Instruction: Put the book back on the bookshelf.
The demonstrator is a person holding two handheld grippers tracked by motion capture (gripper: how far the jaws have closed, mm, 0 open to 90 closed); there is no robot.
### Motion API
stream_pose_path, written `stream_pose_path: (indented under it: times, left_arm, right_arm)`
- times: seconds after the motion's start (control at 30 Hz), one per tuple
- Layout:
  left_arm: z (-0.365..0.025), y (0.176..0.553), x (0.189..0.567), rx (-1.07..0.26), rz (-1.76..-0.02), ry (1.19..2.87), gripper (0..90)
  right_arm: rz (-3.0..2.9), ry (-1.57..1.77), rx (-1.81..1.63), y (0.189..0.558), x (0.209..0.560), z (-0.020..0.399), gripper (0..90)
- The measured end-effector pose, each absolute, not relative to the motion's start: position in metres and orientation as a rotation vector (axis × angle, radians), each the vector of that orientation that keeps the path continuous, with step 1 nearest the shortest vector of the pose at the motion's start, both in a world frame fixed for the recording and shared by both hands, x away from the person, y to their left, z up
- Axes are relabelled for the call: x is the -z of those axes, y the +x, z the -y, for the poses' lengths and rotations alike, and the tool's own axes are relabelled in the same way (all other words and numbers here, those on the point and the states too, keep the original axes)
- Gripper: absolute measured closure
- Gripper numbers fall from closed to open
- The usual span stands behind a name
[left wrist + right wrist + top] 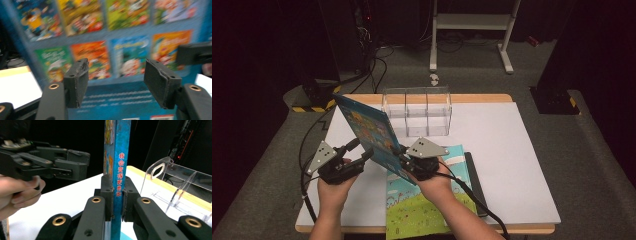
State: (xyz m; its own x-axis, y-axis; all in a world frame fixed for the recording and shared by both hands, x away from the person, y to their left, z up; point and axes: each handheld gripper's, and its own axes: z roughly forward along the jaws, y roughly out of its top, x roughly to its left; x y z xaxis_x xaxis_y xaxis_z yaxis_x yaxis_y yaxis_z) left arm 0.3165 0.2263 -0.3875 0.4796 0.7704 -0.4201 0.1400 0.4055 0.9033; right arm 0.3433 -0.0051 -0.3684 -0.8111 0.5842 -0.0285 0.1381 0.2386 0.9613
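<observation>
Right gripper [117, 195] clamped the blue book [369, 132] by its spine, holding it upright above the counter [512, 165]. Left gripper [362, 159] hung just beside the cover, jaws apart, gripping nothing. Green book [422, 205] lay flat underneath; clear acrylic rack [417, 112] stood behind, near the far edge.

High view looks down over the table [512, 150]; both tool views closely share the blue book [130, 95].

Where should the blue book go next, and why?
Probably toward the clear acrylic organizer behind it. The right tool already pinches the blue book upright by its spine, the left tool stands open beside it, and the organizer's slots look empty.
</observation>
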Motion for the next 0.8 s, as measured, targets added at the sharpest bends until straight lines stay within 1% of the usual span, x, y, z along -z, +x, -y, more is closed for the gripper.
stream_pose_path:
  times: [0.27, 0.57, 0.73, 0.8]
  left_arm:
    - [-0.208, 0.301, 0.368, -0.457, -0.981, 1.085, 32.2]
    - [-0.19, 0.293, 0.345, -0.415, -0.963, 1.057, 24.5]
    - [-0.18, 0.291, 0.338, -0.439, -0.964, 1.067, 20.3]
    - [-0.179, 0.29, 0.337, -0.443, -0.972, 1.059, 20.8]
  right_arm:
    - [-2.125, 0.643, -1.596, 0.336, 0.371, 0.003, 82.3]
    - [-2.112, 0.636, -1.613, 0.332, 0.375, 0.004, 82.2]
    - [-2.122, 0.6, -1.628, 0.327, 0.376, 0.001, 81.3]
    - [-2.129, 0.592, -1.632, 0.325, 0.377, -0.001, 79.9]
